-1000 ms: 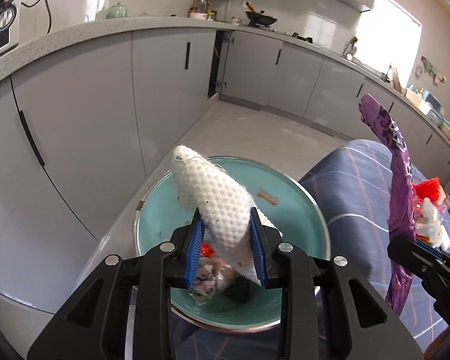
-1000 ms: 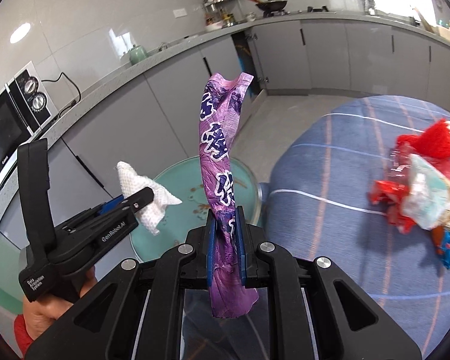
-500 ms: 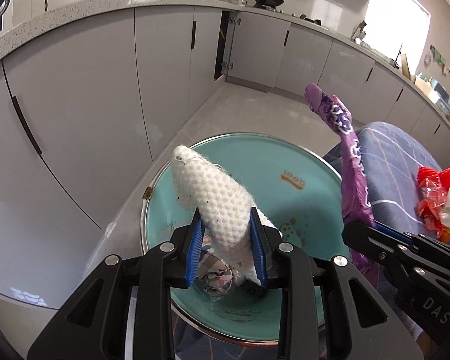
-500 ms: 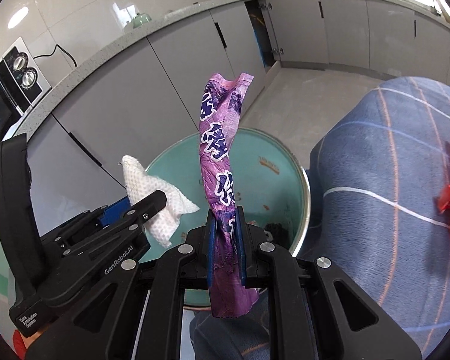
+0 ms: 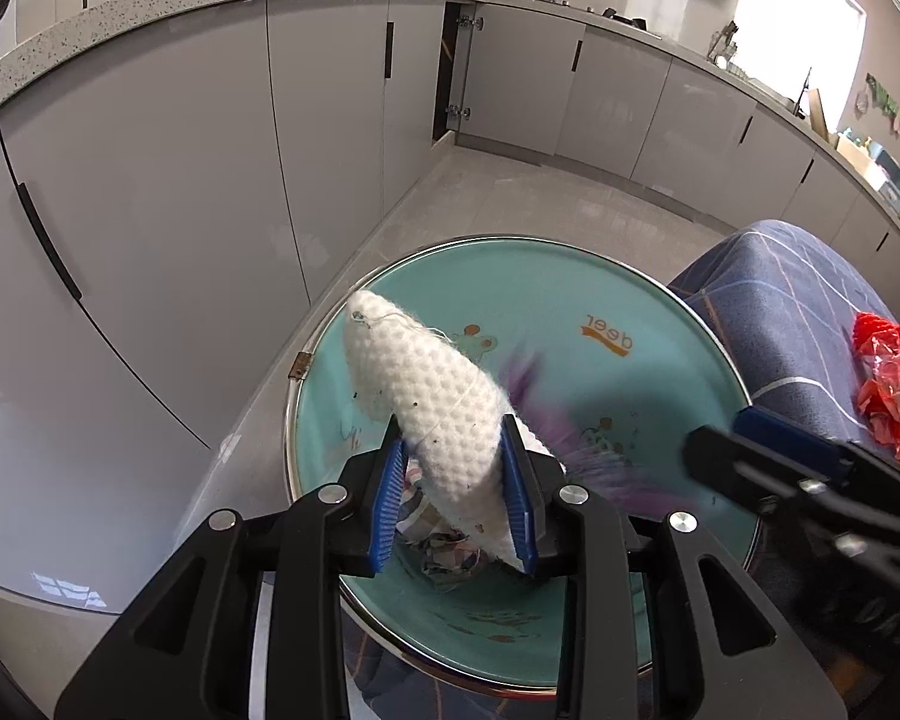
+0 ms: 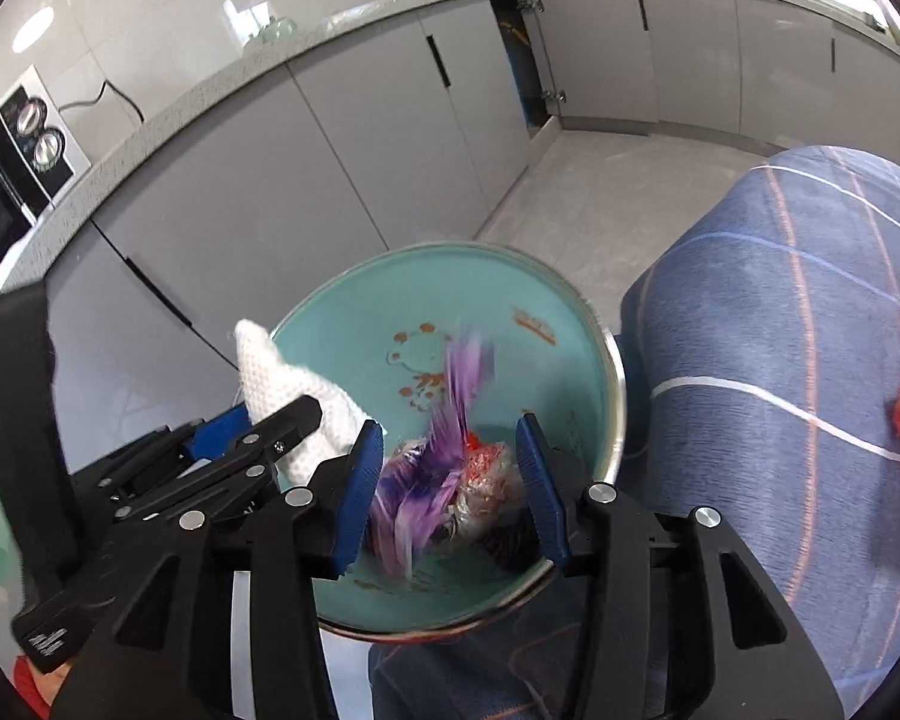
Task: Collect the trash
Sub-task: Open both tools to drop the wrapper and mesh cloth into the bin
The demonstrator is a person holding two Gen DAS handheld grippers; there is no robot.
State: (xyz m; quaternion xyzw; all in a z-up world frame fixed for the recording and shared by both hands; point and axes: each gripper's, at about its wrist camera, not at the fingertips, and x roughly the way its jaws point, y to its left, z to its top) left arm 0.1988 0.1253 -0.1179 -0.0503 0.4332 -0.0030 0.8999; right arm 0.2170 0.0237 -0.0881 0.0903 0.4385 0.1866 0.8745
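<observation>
Two grippers hang over a round teal bin (image 5: 600, 324) with a metal rim, standing between glossy grey cabinets (image 5: 150, 180) and a blue checked cloth (image 6: 780, 360) bearing red scraps (image 5: 882, 384). Your left gripper (image 5: 453, 495) is clamped on a white, dimpled, cone-shaped wad (image 5: 432, 396) above crumpled wrappers in the bin. Your right gripper (image 6: 450, 480) is opening; a blurred purple wrapper (image 6: 444, 450) is between its blue ribbed pads, untouched, over the bin.
</observation>
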